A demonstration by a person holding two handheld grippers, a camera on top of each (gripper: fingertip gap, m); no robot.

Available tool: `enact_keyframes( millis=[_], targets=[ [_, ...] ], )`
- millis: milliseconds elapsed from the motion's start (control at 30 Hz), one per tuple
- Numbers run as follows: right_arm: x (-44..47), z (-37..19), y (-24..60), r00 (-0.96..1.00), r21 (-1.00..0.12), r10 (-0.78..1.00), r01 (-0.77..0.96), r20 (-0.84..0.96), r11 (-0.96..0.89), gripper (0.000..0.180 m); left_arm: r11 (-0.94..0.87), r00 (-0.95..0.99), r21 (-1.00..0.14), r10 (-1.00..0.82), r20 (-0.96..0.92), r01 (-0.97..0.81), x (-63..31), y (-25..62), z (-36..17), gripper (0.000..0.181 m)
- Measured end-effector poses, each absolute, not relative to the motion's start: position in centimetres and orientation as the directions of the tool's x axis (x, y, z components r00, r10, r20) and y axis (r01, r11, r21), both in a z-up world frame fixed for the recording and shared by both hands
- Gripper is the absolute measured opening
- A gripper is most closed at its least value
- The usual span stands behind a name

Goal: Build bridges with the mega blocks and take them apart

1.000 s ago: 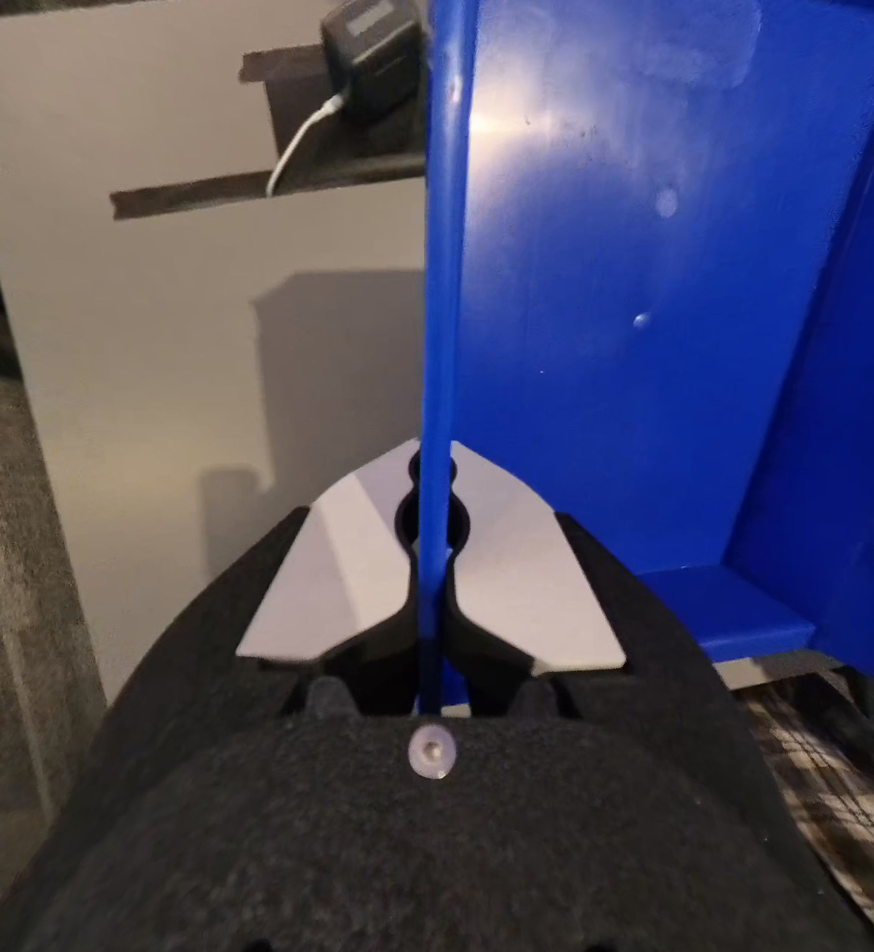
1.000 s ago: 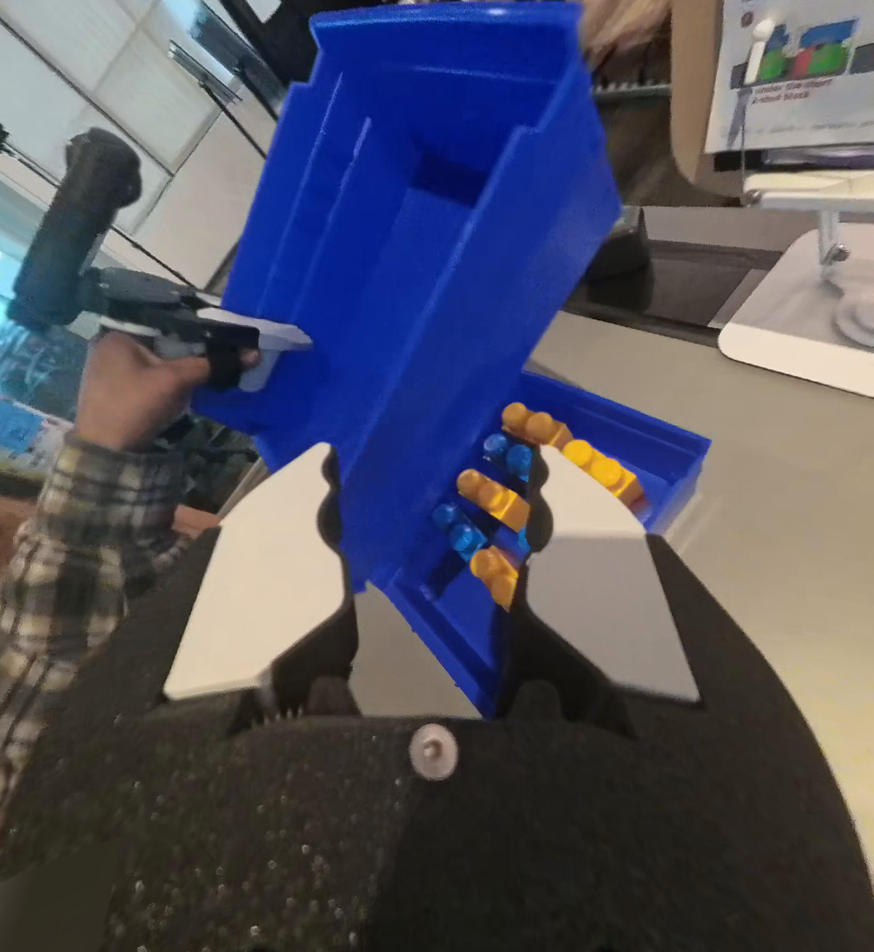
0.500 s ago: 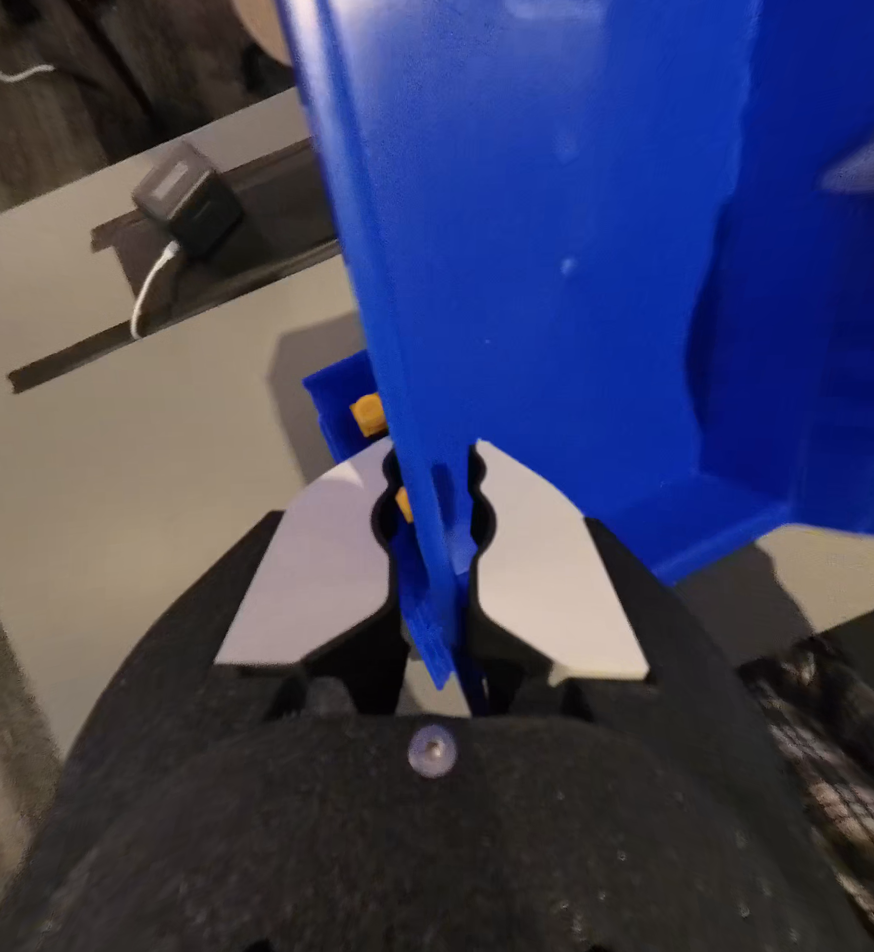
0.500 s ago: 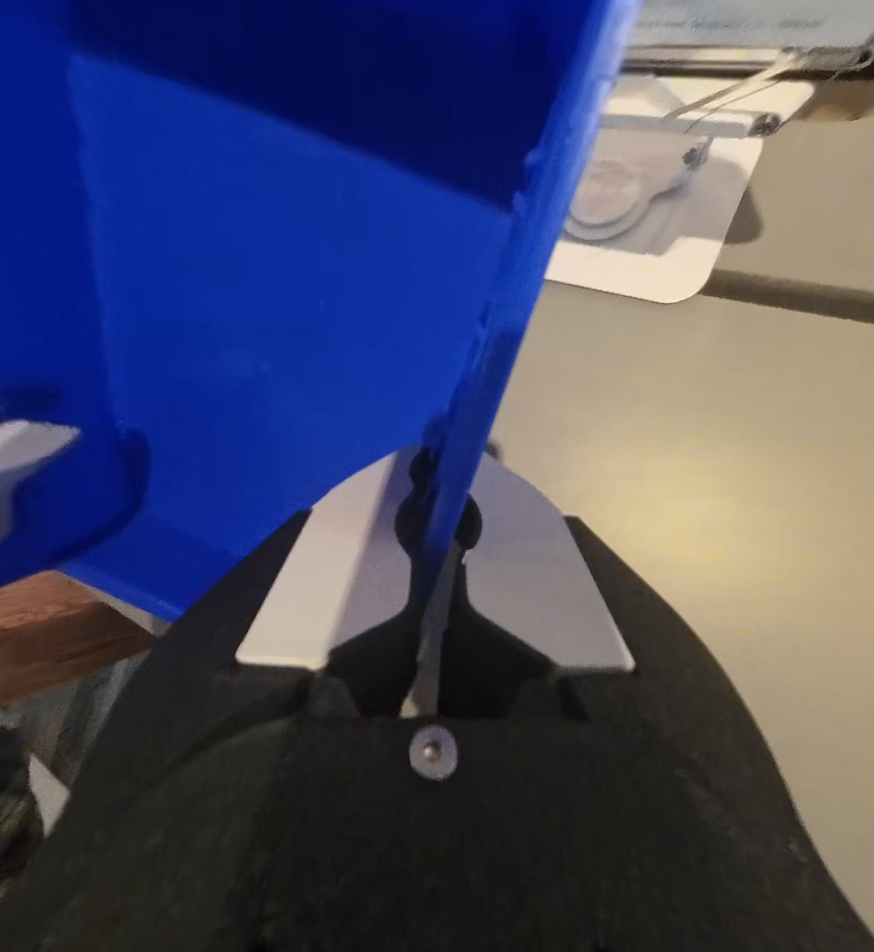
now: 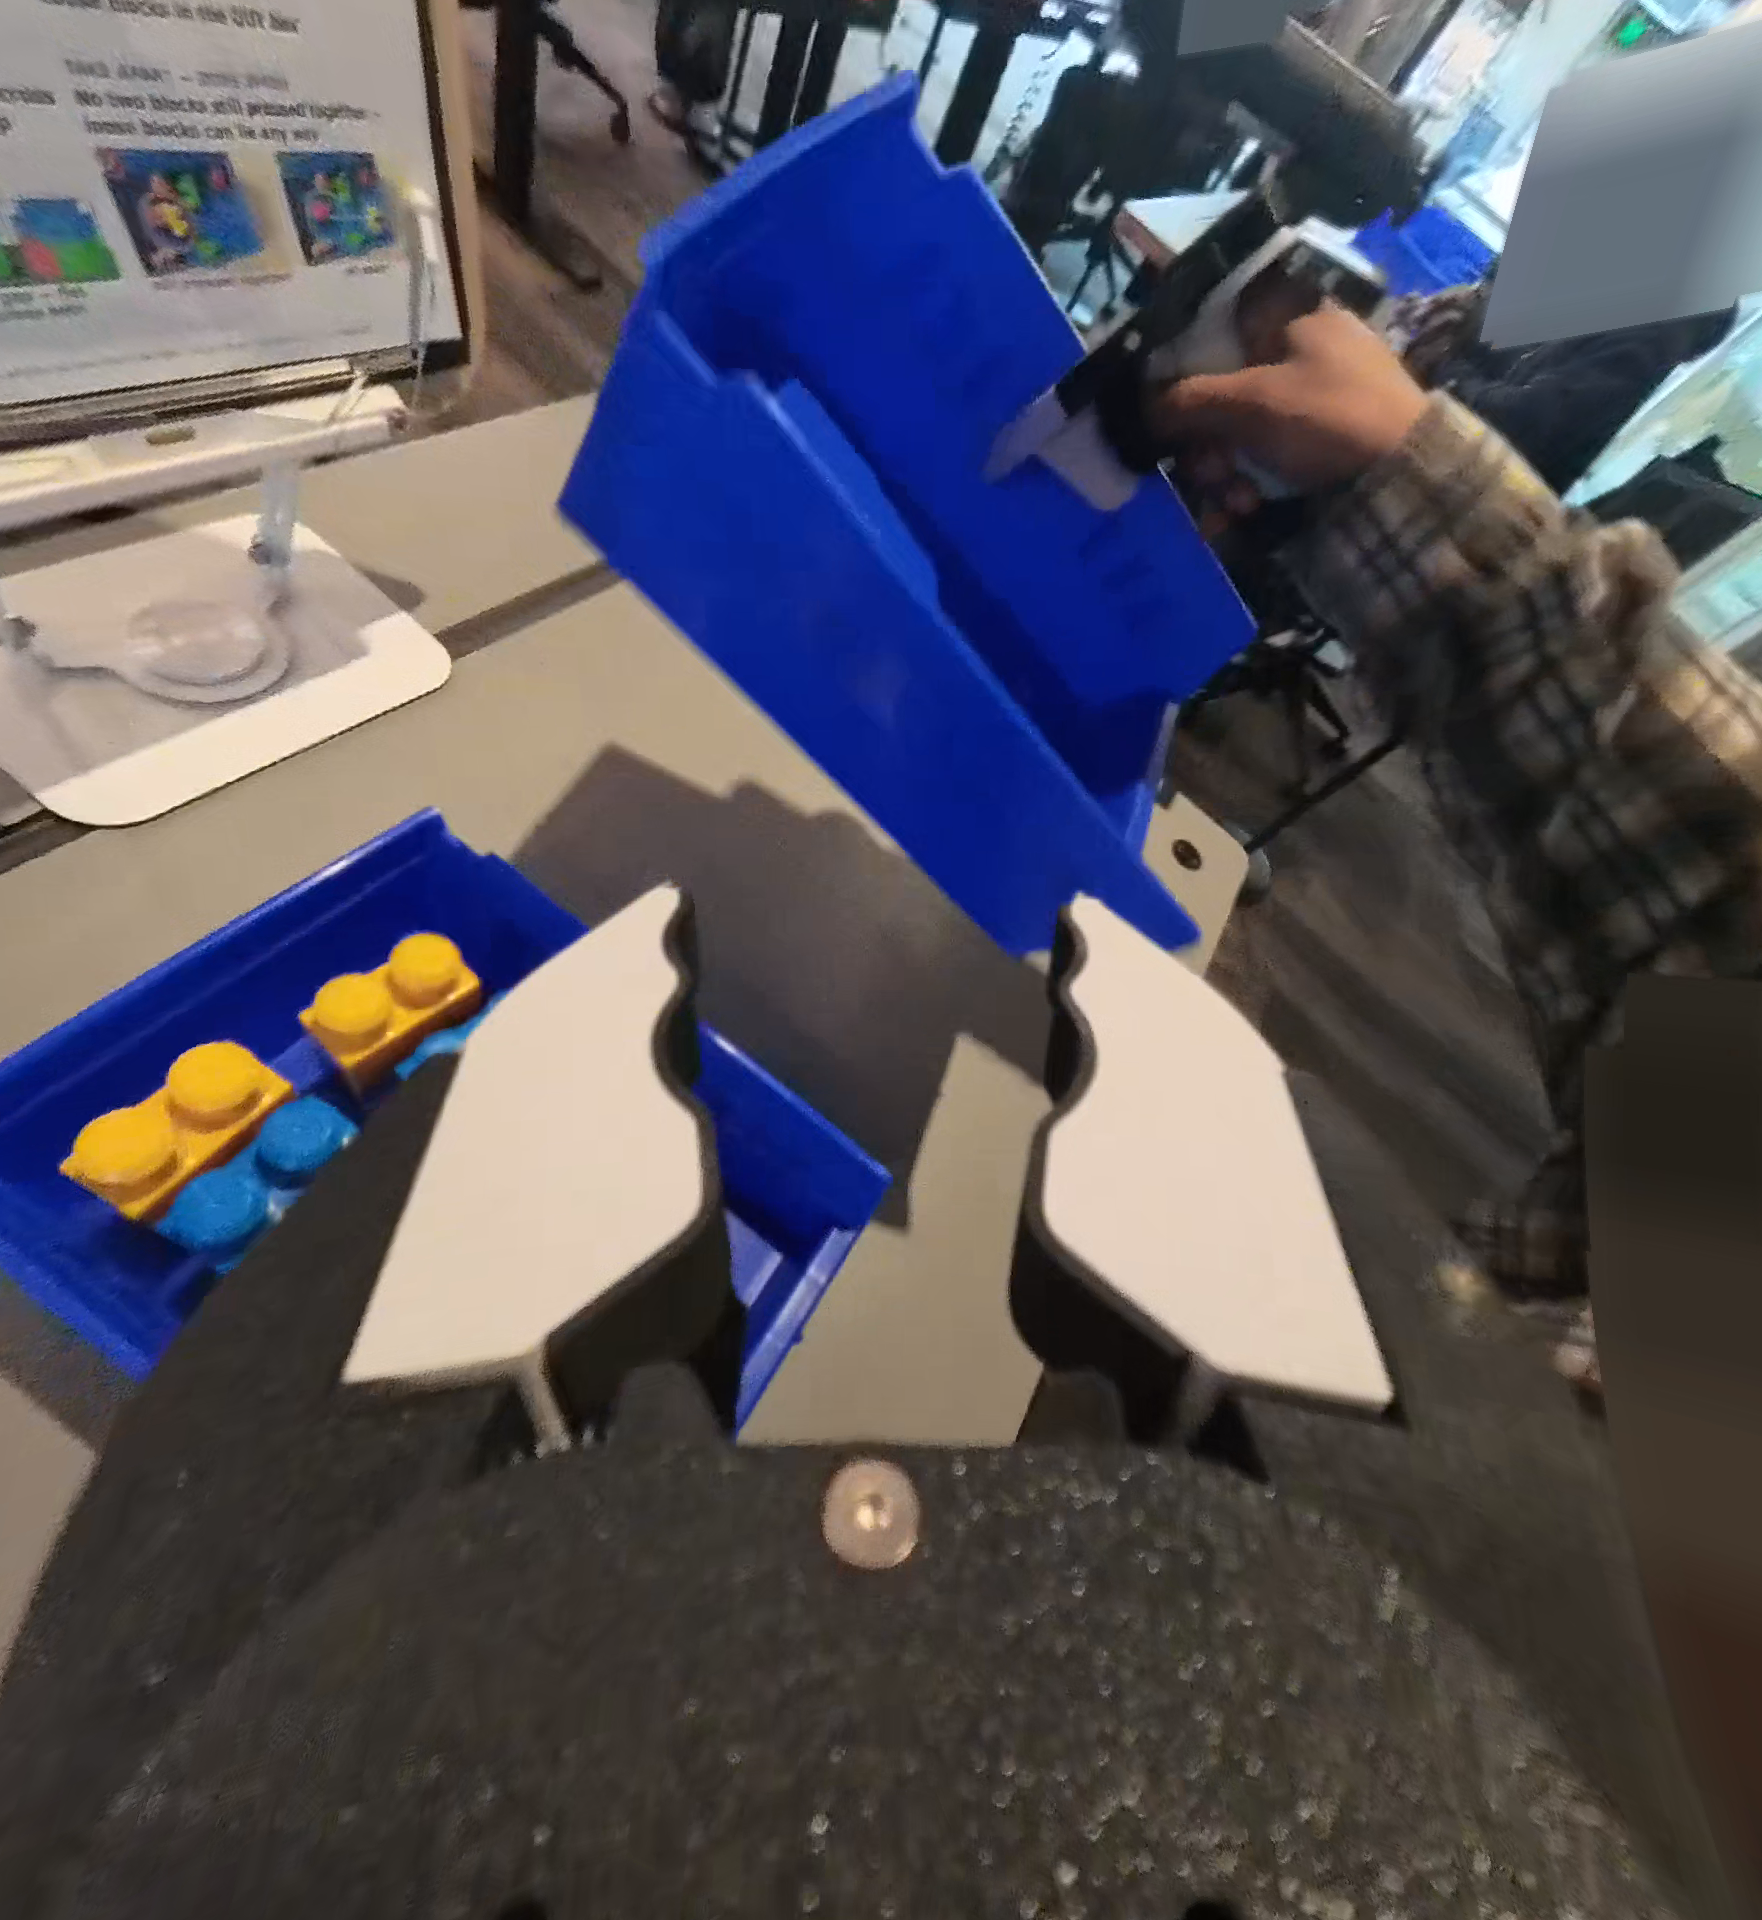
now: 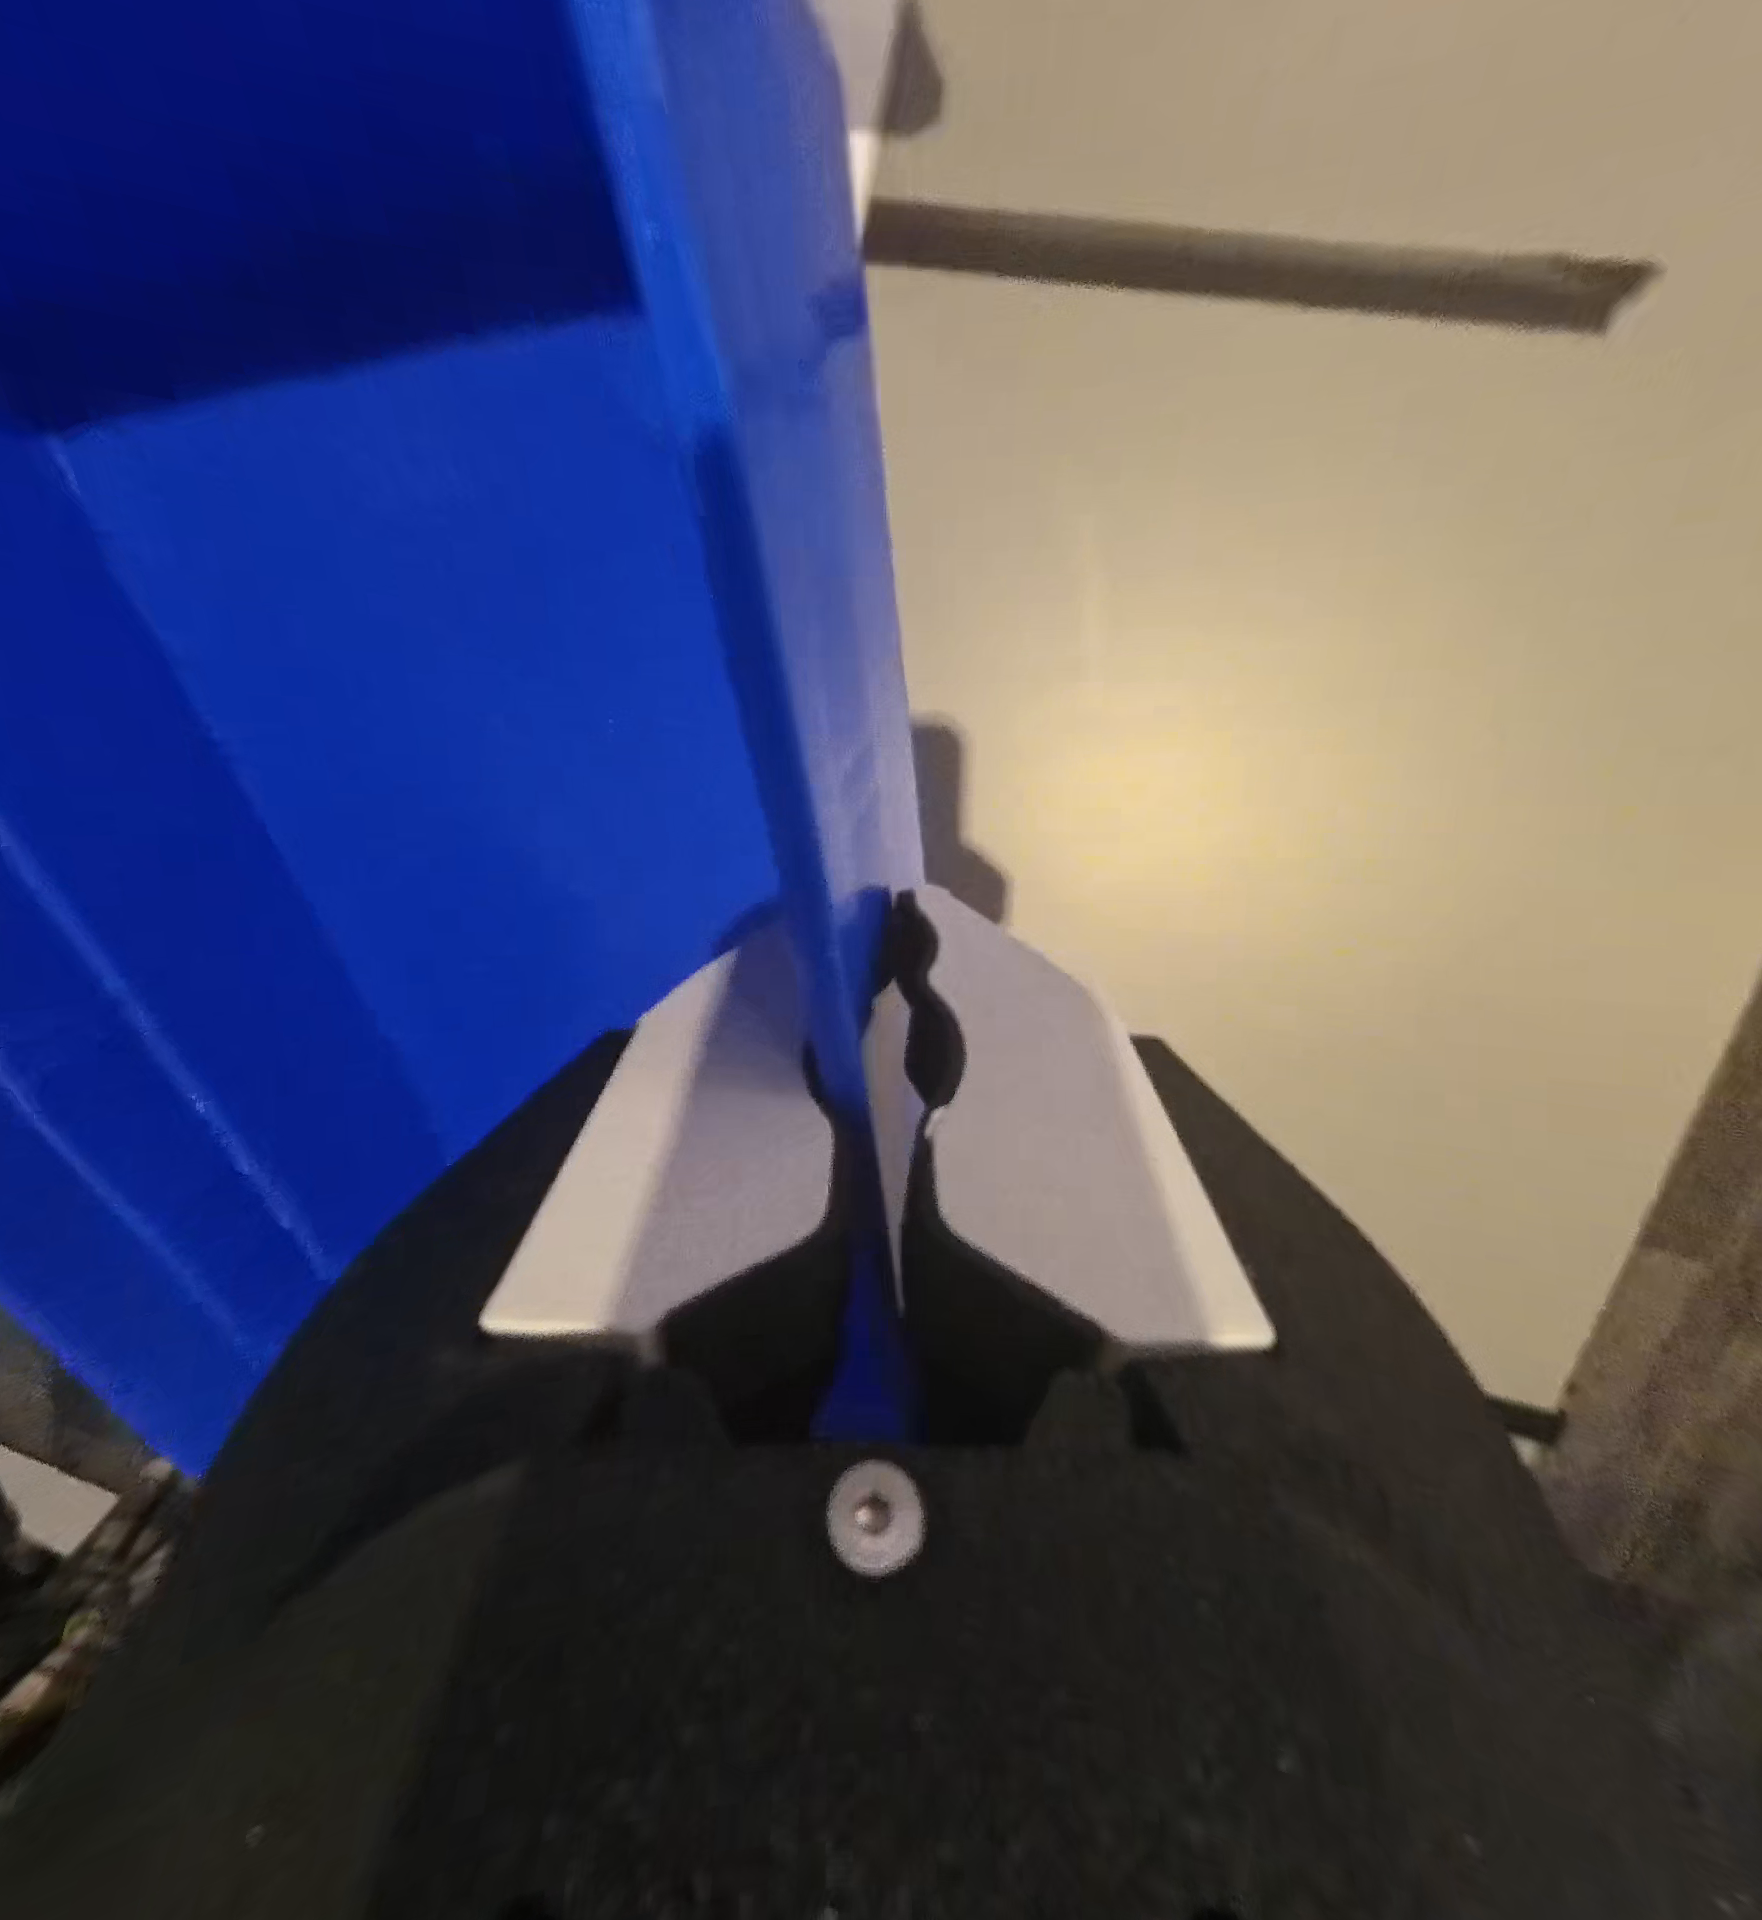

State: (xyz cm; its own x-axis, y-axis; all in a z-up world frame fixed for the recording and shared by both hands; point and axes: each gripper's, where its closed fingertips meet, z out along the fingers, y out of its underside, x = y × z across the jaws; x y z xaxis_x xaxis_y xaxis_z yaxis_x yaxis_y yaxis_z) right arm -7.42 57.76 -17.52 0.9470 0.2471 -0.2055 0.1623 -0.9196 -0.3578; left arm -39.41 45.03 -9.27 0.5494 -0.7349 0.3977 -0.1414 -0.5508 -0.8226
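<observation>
Left wrist view: the left gripper (image 5: 872,1049) stands wide apart and holds nothing, hovering above the grey table (image 5: 503,644). At near left a small blue tray (image 5: 264,935) rests on the table, carrying the mega blocks: orange blocks (image 5: 181,1127) sitting on blue blocks (image 5: 253,1169). Farther off, toward the right, a large blue bin (image 5: 856,540) hangs tilted in the air, pinched at its far wall by the right gripper (image 5: 1053,452) in the person's hand (image 5: 1282,390). At far left stands a printed sheet on a stand (image 5: 181,197).

Right wrist view: the right gripper (image 6: 861,997) is clamped narrow on the thin wall of the large blue bin (image 6: 337,675), table behind.

By my reading this is setup: the bin looks empty and is being carried aside. Next, set it down clear of the tray, then reach for the blocks.
</observation>
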Motion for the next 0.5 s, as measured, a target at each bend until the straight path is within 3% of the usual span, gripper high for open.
enact_keyframes(
  millis=[300,500],
  targets=[
    [5.1,-24.1,54.3,0.966,-0.238,0.101,0.043,-0.238,-0.97,0.004,-0.597,0.386,-0.801,-0.731,0.562,0.035,-44.7,37.5,-16.1,0.059],
    [10.8,-29.2,52.7,0.982,-0.155,0.073,0.047,-0.172,-0.987,0.004,-0.62,0.423,-0.779,-0.682,0.596,0.097,-48.3,35.6,-19.0,0.057]
  ],
)
